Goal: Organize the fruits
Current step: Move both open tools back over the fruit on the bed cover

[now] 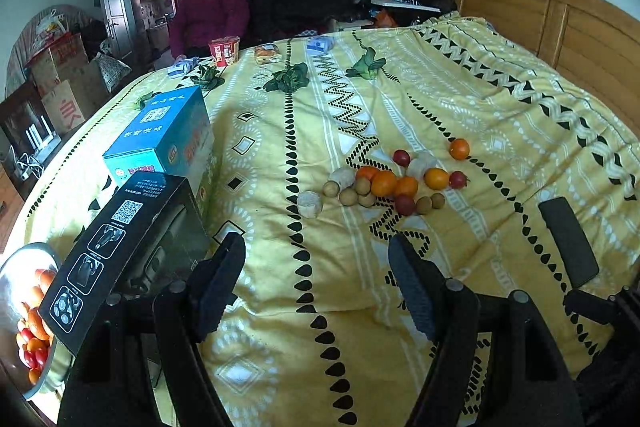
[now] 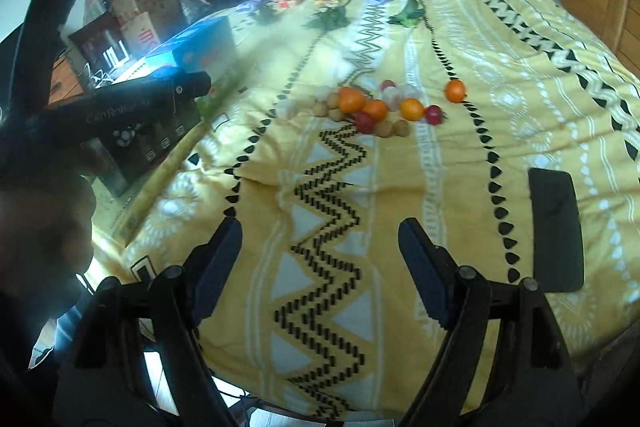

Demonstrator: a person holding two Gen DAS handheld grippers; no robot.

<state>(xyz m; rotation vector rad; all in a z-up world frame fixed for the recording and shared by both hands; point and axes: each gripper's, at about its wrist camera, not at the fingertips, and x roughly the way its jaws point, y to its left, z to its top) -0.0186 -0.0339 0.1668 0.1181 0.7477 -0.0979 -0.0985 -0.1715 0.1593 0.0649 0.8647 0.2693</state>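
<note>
A heap of fruit (image 1: 384, 183) lies on the yellow patterned bedspread (image 1: 500, 115): several oranges, small red fruits, brown round fruits and pale chunks. One orange (image 1: 459, 148) lies apart at the right. The heap also shows in the right wrist view (image 2: 372, 109). A metal bowl (image 1: 12, 311) at the far left holds oranges and small red fruits. My left gripper (image 1: 316, 283) is open and empty, well short of the heap. My right gripper (image 2: 320, 267) is open and empty, also short of it.
A blue box (image 1: 164, 139) and a black box (image 1: 128, 243) stand at the left. A black phone (image 1: 568, 239) lies at the right. Leafy greens (image 1: 288, 79) and snack packs (image 1: 225, 51) lie at the far edge, where a person (image 1: 208, 15) sits.
</note>
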